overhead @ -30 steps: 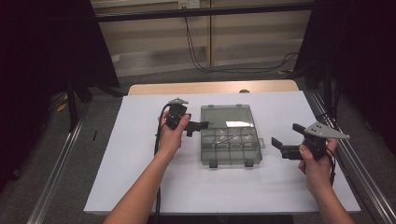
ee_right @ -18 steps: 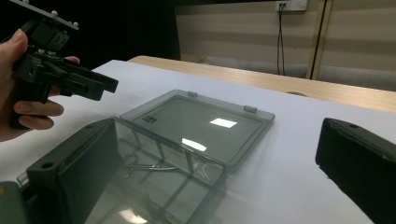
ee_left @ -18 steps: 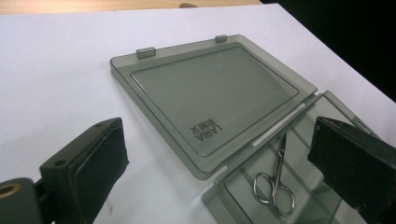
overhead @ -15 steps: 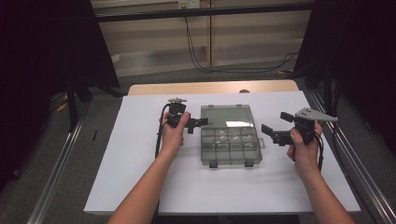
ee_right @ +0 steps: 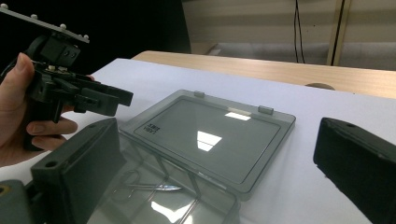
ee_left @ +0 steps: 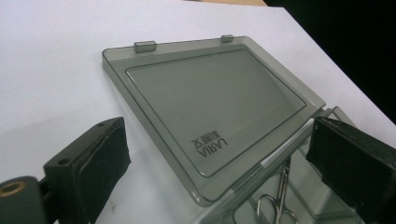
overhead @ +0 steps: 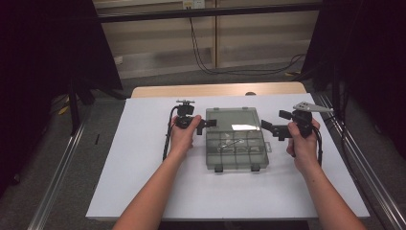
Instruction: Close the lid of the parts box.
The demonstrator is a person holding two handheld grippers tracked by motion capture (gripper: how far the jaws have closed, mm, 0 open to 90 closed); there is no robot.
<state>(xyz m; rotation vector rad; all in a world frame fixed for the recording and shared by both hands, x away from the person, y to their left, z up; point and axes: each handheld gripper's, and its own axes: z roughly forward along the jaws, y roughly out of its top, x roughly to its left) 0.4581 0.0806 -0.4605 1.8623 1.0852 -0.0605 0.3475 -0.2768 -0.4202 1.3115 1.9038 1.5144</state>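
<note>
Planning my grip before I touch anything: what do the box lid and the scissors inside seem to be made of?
The box lid looks like smoky translucent hard plastic with a glossy finish: the white table shows through it, it mirrors a light patch, and its clips are moulded in. The scissors look like bare polished metal, probably steel: thin, silvery, with bright glints. Both likely slippery.

- A white table top (overhead: 143,163) takes up the lower middle of the high view, with a strip of bare wood (overhead: 215,89) along its far edge.
- Grey floor (overhead: 158,79) lies beyond it, toward the upper middle.
- Pale wall panels (overhead: 258,28) cross the top, with black cables (overhead: 201,52) hanging down them.
- Dark curtains (overhead: 43,57) close the upper left and upper right.
- Metal rails (overhead: 60,177) run along both lower sides.
</note>
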